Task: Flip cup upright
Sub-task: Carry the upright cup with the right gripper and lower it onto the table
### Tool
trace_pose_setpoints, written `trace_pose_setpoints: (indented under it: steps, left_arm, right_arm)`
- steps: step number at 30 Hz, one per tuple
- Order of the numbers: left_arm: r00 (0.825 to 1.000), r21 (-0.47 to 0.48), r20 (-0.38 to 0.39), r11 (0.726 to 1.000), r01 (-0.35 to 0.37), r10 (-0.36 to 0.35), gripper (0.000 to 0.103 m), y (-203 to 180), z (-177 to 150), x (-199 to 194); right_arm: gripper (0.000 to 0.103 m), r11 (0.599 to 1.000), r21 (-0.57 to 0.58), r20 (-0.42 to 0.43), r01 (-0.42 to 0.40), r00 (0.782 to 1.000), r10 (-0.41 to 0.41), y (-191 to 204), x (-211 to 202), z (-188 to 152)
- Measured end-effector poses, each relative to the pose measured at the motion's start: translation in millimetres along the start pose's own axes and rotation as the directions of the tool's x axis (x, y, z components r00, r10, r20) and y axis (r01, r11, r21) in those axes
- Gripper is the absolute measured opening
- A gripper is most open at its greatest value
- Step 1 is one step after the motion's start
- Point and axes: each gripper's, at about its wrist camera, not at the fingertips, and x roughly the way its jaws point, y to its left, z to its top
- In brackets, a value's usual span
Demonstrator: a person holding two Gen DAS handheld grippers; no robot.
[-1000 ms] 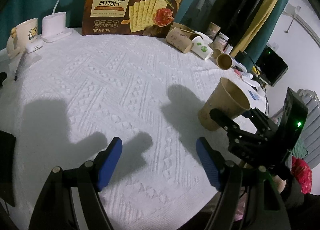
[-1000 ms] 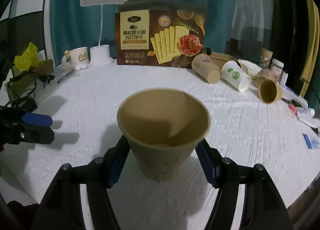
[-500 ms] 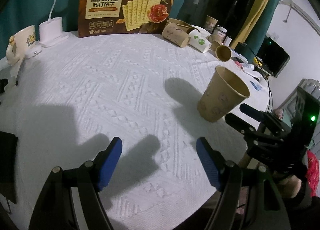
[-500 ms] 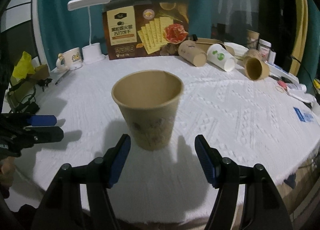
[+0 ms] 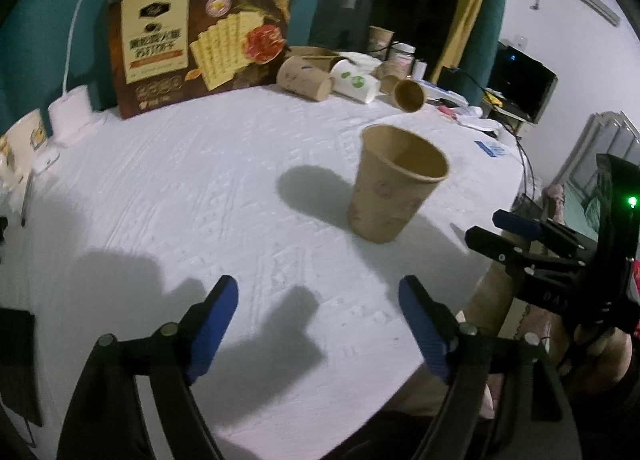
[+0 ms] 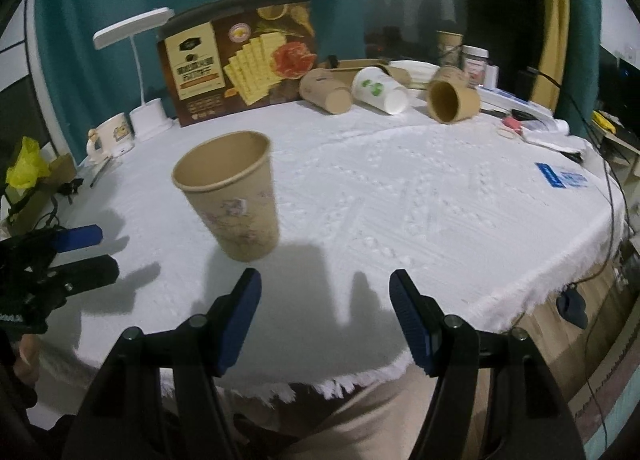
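A brown paper cup (image 5: 394,187) stands upright, mouth up, on the white tablecloth (image 5: 200,187); it also shows in the right wrist view (image 6: 232,195). My left gripper (image 5: 318,310) is open and empty, well short of the cup. My right gripper (image 6: 325,302) is open and empty, back near the table's front edge, with the cup ahead to its left. The right gripper also shows in the left wrist view (image 5: 508,227), and the left gripper in the right wrist view (image 6: 80,252).
Several paper cups lie on their sides at the back: a brown one (image 6: 326,91), a white one (image 6: 380,89) and another brown one (image 6: 452,99). A cracker box (image 6: 240,55), a white lamp (image 6: 136,71) and a mug (image 6: 112,135) stand behind. Clutter lies at the right edge (image 6: 560,175).
My right gripper let go of the cup and pulled back toward the table's edge, leaving the cup standing. Both grippers drew back from it.
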Motion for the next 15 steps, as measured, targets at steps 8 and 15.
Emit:
trace_pose_setpoints:
  steps: [8, 15]
  left_arm:
    - [0.996, 0.095, 0.085, 0.995, 0.003, -0.011, 0.089, -30, 9, -20]
    - [0.992, 0.129, 0.116, 0.991, 0.028, -0.044, 0.090, -45, 16, -35]
  right_arm:
    - [0.064, 0.998, 0.042, 0.030, 0.044, 0.999, -0.045, -19, -29, -1]
    - [0.064, 0.993, 0.084, 0.071, 0.080, 0.994, -0.086, -34, -64, 8]
